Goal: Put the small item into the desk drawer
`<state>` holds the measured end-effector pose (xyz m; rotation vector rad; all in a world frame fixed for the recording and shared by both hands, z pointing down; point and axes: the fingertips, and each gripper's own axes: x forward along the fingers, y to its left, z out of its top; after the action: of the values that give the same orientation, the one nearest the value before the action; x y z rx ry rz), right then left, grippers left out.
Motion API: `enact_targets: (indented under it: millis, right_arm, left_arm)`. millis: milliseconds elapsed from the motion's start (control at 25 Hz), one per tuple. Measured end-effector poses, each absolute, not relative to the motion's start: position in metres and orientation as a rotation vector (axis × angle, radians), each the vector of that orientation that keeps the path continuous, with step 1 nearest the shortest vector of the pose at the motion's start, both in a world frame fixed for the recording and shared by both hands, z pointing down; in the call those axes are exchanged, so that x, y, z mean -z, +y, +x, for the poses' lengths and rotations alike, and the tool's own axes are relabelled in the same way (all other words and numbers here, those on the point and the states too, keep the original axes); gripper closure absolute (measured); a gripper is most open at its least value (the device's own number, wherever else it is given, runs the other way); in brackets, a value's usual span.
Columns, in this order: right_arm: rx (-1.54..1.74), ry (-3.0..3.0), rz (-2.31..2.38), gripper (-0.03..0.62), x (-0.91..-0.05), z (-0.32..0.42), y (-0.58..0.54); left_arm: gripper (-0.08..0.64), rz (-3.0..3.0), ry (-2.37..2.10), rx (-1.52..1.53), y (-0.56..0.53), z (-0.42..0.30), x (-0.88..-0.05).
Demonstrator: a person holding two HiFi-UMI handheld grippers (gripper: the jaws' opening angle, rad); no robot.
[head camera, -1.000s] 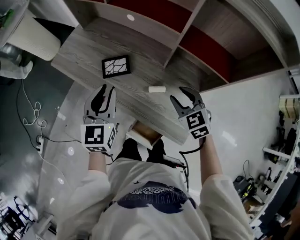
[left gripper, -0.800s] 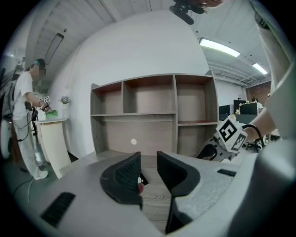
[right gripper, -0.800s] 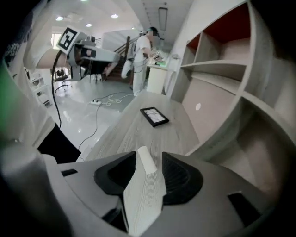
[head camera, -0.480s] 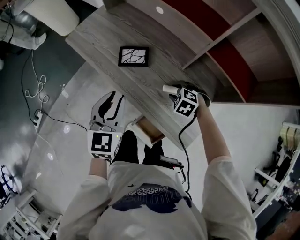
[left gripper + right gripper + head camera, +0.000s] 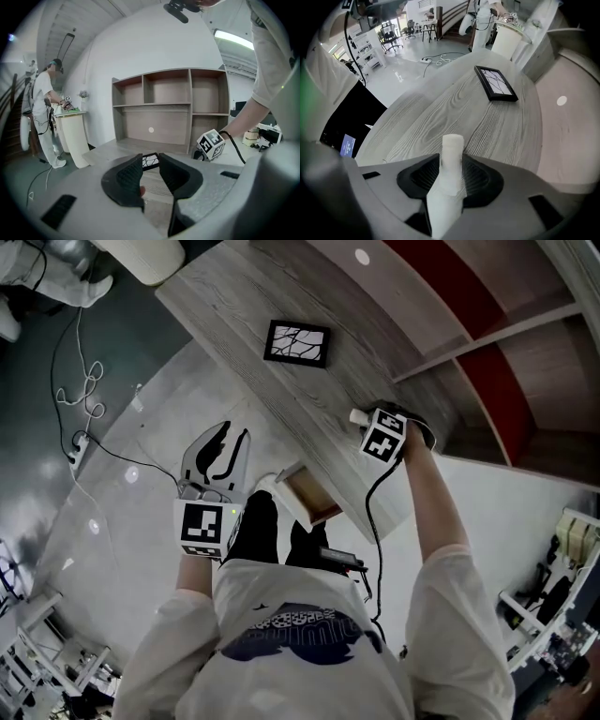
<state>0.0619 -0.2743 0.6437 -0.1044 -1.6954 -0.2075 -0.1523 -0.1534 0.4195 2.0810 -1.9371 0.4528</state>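
Head view: desk runs diagonally from upper left to centre right. Frame lies on it, upper centre. Item lies on it right of centre, between right gripper's jaws. Shelves behind desk, upper right. Open drawer at desk's near edge, centre; left gripper left of it.

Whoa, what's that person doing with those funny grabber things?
A person holds a gripper in each hand. The right gripper points down at the grey wood-grain desk, and its jaws have just been closing on the small white tube-shaped item lying there; they look snug against it. The left gripper is open and empty, near the desk's open wooden drawer. The item isn't in the drawer yet.
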Motion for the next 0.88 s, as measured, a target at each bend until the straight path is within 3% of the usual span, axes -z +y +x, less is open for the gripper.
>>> enact_targets:
  millis: [880]
  right_arm:
    - [0.067, -1.772, 0.142, 0.472, -0.613, 0.075, -0.266]
  left_arm:
    - [0.46, 2.261, -1.788, -0.412, -0.186, -0.145, -0.405]
